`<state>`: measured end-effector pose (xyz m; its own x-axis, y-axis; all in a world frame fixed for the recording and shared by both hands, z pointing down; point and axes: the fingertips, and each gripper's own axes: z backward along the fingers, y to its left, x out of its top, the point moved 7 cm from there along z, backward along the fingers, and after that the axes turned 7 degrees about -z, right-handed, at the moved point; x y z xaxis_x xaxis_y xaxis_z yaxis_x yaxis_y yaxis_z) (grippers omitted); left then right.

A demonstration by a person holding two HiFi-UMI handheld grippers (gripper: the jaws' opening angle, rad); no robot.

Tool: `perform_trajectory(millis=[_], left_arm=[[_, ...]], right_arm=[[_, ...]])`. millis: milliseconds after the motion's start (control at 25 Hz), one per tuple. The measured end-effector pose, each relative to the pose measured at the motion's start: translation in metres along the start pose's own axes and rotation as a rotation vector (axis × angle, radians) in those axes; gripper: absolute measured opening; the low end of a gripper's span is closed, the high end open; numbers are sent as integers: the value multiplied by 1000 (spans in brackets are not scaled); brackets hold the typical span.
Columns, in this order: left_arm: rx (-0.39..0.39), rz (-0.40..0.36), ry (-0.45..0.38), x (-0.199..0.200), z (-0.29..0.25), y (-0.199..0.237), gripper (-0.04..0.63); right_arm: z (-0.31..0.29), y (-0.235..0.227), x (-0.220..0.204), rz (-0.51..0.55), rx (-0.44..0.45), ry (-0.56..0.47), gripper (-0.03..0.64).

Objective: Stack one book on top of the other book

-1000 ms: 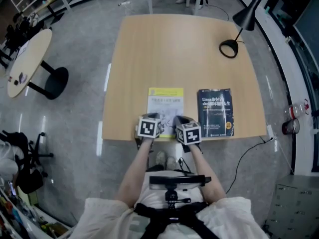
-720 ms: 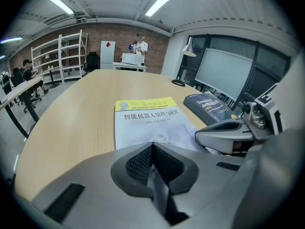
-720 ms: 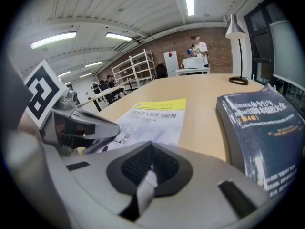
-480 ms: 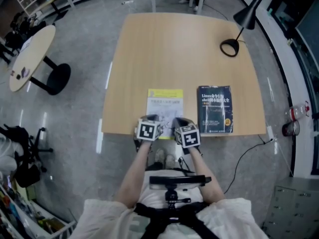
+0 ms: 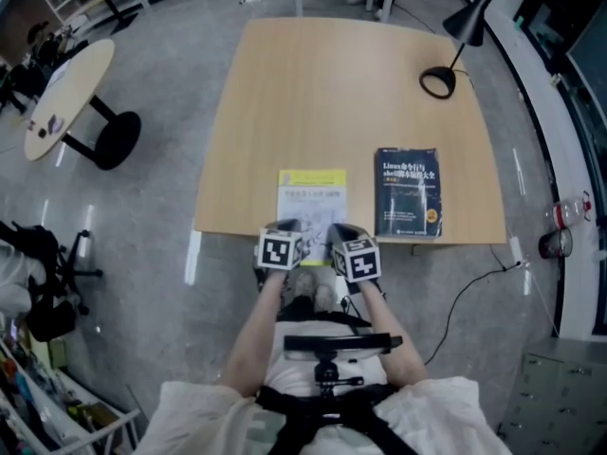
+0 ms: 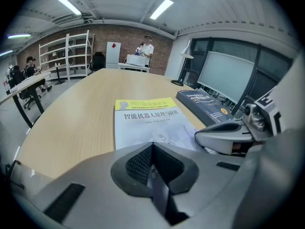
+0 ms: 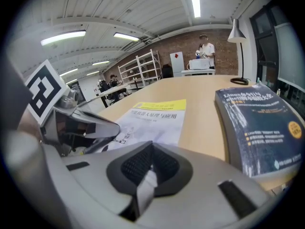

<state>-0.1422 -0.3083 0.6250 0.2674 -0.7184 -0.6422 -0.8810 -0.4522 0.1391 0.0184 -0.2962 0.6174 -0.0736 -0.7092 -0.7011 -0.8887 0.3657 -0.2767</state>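
Two books lie flat and apart by the near edge of the light wooden table: a thin yellow-and-white paperback left, a thick dark blue book right. The left hand-held gripper and right hand-held gripper sit at the paperback's near edge, jaws closed, empty. The paperback is probably light and floppy; its near edge looks the best place to grip it.

white-yellow book: flat, face up | dark book: flat, to its right, apart, seemingly thicker
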Motion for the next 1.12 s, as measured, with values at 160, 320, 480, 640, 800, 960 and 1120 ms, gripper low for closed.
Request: perform_trajectory(millis=[160, 320, 480, 640, 800, 960, 1120], left_arm=[[-10, 44, -22, -13, 8, -4, 9], [-14, 61, -44, -15, 7, -5, 9], [-71, 114, -66, -15, 12, -1, 9], [-39, 48, -168, -20, 39, 10, 9], [-56, 50, -253, -34, 64, 14, 9], [-77, 66, -242, -55, 72, 16, 11], [-57, 103, -234, -69, 77, 14, 11]], right_arm=[[8, 6, -9, -24, 4, 9, 2], [10, 5, -11, -25, -1, 10, 2], [9, 4, -14, -24, 19, -2, 2], [19, 12, -8, 71, -10, -39, 2], [44, 23, 1, 167, -64, -163, 2], [58, 31, -6, 173, -59, -210, 33], [60, 29, -20, 141, -30, -181, 75]])
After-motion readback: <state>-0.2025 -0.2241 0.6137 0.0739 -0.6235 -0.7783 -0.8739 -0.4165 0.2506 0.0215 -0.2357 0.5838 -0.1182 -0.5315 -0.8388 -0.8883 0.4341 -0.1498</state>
